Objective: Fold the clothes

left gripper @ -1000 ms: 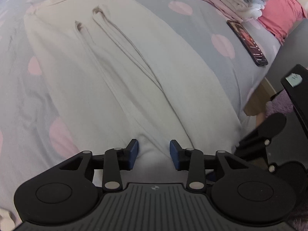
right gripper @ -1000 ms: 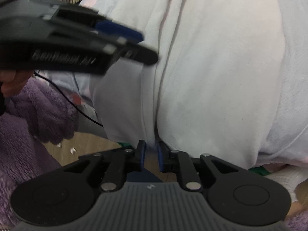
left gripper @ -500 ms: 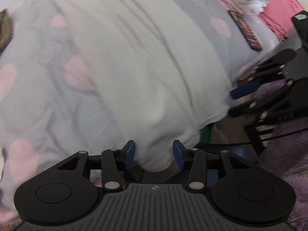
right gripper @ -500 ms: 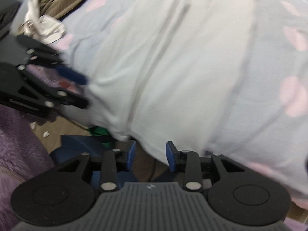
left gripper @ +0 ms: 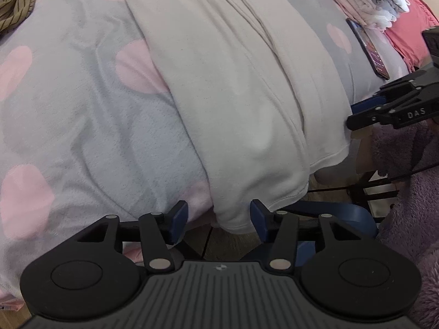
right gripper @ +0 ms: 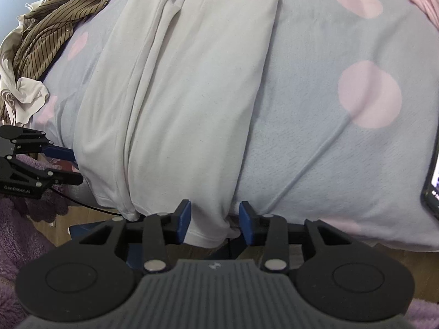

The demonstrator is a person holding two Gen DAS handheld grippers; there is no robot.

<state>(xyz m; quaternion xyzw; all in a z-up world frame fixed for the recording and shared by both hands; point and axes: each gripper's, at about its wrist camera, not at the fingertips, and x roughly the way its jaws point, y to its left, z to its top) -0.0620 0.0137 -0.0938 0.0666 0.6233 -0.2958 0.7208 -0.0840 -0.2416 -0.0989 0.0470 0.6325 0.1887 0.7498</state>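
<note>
Now that both tongs have let go and slid apart along the near edge, the long cream jersey garment lies folded lengthwise on the grey bed cover with pink spots, its hem drooping over the near side. My left tongs have just been opening and straddle the left hem corner without pinching it. Same for the right tongs at the other corner. Looks like I'm lining up the next fold.

Left gripper: black linkage arms, blue jaws, silver pivot screws, ribbed grey housing.
</note>
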